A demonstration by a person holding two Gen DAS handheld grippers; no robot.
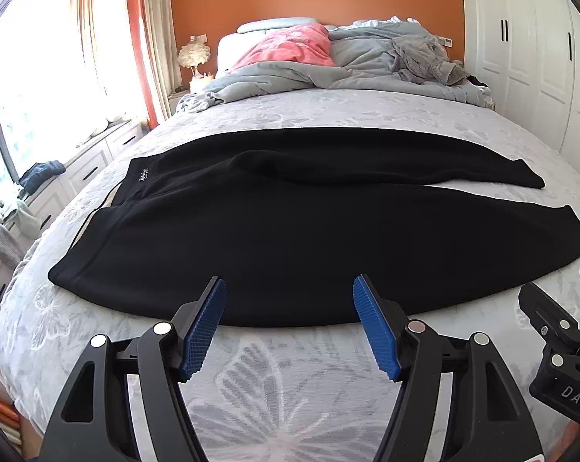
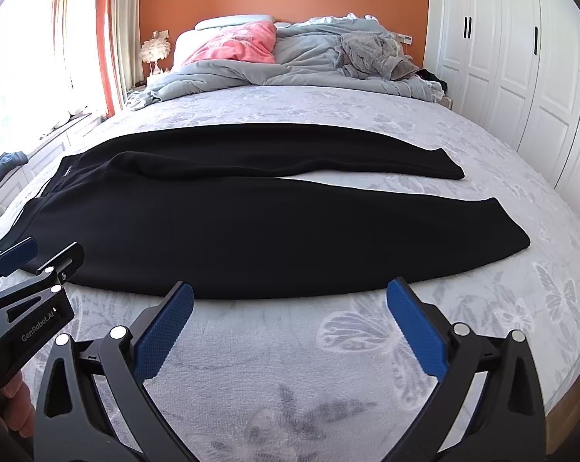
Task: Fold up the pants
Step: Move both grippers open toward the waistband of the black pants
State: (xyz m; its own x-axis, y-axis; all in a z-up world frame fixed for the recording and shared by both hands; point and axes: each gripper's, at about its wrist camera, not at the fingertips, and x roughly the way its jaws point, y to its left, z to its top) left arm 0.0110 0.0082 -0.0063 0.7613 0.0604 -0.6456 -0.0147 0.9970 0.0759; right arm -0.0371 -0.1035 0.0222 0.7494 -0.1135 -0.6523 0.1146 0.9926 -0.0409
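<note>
Black pants (image 1: pixel 282 231) lie flat across the bed, waistband at the left, both legs reaching right with a narrow gap between them. They also show in the right wrist view (image 2: pixel 251 223). My left gripper (image 1: pixel 290 288) is open and empty, its fingertips just at the near edge of the pants. My right gripper (image 2: pixel 290 296) is open and empty, just short of the near edge. Each gripper shows at the side of the other's view: the right one (image 1: pixel 559 308) and the left one (image 2: pixel 32 261).
The bed has a grey butterfly-print cover (image 1: pixel 274 377). A rumpled grey duvet (image 1: pixel 328 69), a pink pillow (image 1: pixel 290 48) and a grey garment (image 1: pixel 424 57) lie at the head. White wardrobes (image 2: pixel 520 57) stand right, a window and low white drawers (image 1: pixel 86 165) left.
</note>
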